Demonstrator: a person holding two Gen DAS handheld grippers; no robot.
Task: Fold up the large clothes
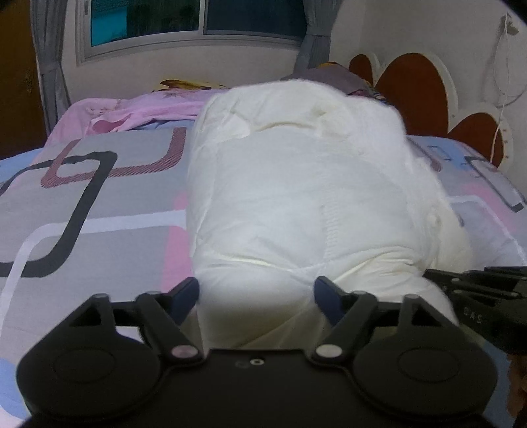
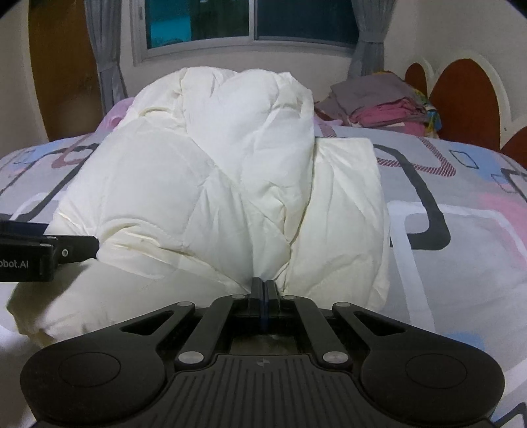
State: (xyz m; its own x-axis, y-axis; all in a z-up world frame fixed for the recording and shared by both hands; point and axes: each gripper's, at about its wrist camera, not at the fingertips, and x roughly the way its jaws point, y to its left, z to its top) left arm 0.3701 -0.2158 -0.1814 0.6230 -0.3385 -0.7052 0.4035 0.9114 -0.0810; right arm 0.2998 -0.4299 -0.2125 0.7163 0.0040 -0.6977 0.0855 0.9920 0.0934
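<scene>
A large white quilted garment lies bunched along the patterned bedspread. In the left wrist view my left gripper holds its jaws wide around the thick near end of the bundle, and both pads press into the padding. The right wrist view has the same white garment heaped in puffy folds. My right gripper is shut on a thin pinch of its near edge, with creases running into the fingertips. The left gripper's finger reaches in from the left edge of that view, at the bundle's side.
A stack of folded grey and pink clothes sits at the far right of the bed by the brown and white headboard. Loose pink fabric lies at the far side. A window with grey curtains is behind.
</scene>
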